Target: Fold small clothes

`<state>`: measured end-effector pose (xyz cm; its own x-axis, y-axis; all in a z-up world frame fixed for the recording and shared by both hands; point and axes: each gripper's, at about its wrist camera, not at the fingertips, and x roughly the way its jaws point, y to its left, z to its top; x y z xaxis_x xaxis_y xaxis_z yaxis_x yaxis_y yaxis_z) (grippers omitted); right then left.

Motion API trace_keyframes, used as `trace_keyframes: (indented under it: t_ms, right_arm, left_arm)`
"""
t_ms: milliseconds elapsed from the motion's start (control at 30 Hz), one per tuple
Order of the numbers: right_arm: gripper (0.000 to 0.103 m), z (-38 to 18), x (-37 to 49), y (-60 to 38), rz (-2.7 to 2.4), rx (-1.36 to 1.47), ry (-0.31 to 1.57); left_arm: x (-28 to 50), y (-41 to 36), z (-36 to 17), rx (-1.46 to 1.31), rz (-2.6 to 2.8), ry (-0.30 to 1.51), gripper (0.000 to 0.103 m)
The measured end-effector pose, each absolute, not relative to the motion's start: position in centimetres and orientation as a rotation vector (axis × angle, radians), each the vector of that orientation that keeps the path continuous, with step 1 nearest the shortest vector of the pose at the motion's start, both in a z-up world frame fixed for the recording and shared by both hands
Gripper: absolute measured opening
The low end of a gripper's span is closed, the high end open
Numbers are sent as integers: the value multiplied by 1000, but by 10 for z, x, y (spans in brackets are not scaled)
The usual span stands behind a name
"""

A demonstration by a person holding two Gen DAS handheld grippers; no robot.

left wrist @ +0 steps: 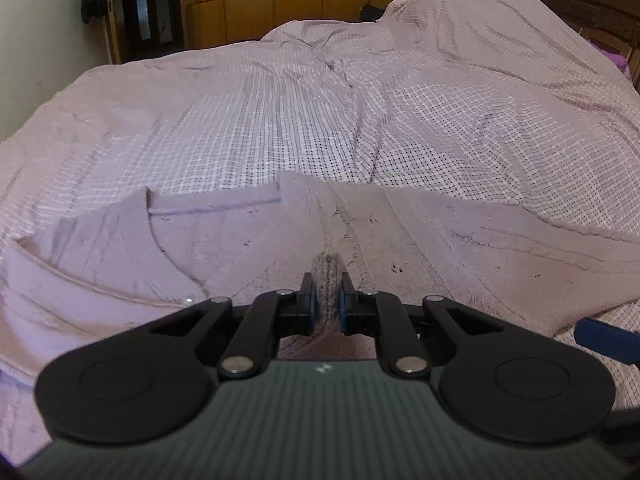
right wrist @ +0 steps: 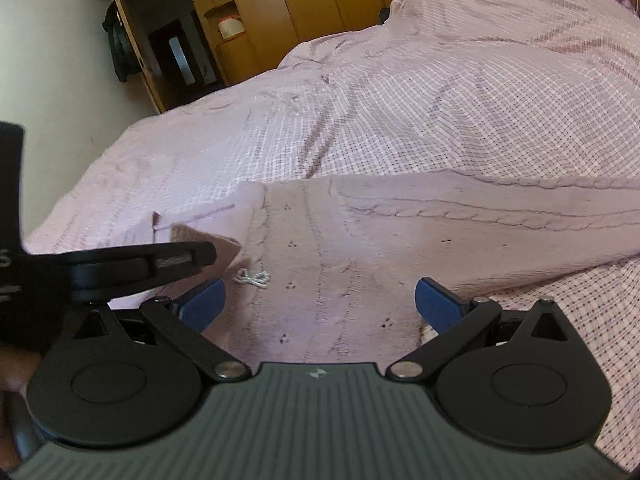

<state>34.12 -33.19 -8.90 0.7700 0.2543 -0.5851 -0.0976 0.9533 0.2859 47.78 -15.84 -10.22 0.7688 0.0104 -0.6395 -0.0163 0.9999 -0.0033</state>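
Left hand-held gripper (left wrist: 327,304) pinches sweater (left wrist: 280,240); right (right wrist: 320,300) spread.

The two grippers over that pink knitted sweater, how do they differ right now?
The left gripper has its blue pads pressed together on a pinched ridge of the pink knitted sweater; the right gripper stands wide open, gripping nothing. The left one holds fabric lifted between its fingers; the right one merely hangs over the sweater's flat cable-knit part. Both share black linkages, blue pads and a grey ribbed body, and both face across the checked bedspread.
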Motion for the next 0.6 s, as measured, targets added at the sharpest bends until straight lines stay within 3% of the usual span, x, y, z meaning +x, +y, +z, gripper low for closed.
trace_keyframes:
  t_ms: [467, 600]
  right_arm:
    - [103, -92, 344, -343, 145, 265, 655]
    - [103, -94, 346, -346, 137, 267, 665]
  left_arm:
    - [481, -150, -80, -208, 95, 478, 13]
    - [495, -162, -107, -175, 16, 614, 24]
